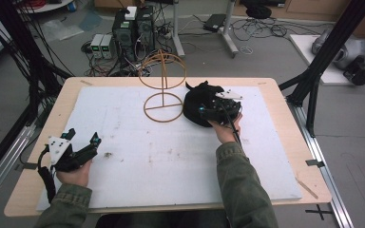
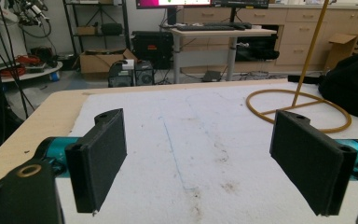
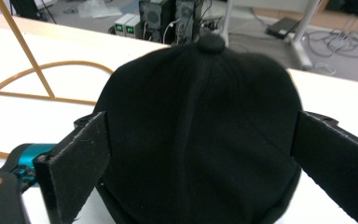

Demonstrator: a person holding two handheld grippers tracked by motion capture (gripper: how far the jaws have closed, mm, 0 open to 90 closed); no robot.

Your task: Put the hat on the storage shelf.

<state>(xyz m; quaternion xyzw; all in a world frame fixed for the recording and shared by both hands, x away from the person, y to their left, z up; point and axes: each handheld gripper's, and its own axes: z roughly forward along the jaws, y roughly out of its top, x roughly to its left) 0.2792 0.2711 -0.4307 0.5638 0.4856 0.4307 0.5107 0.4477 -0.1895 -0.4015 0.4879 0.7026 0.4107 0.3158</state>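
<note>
Cap (image 3: 200, 130) lies on the mat (image 1: 138, 156) just beside the wire stand (image 1: 163, 85), not yet hung; the right gripper (image 1: 217, 111) straddles it wide open, gripping nothing, and the left gripper (image 1: 83, 142) rests open and empty, well apart.

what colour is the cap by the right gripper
Black, button on top included; the cap shows best in the right gripper view.

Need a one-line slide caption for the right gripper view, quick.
Right gripper open, its fingers either side of a black cap, beside the wire hat stand.
</note>
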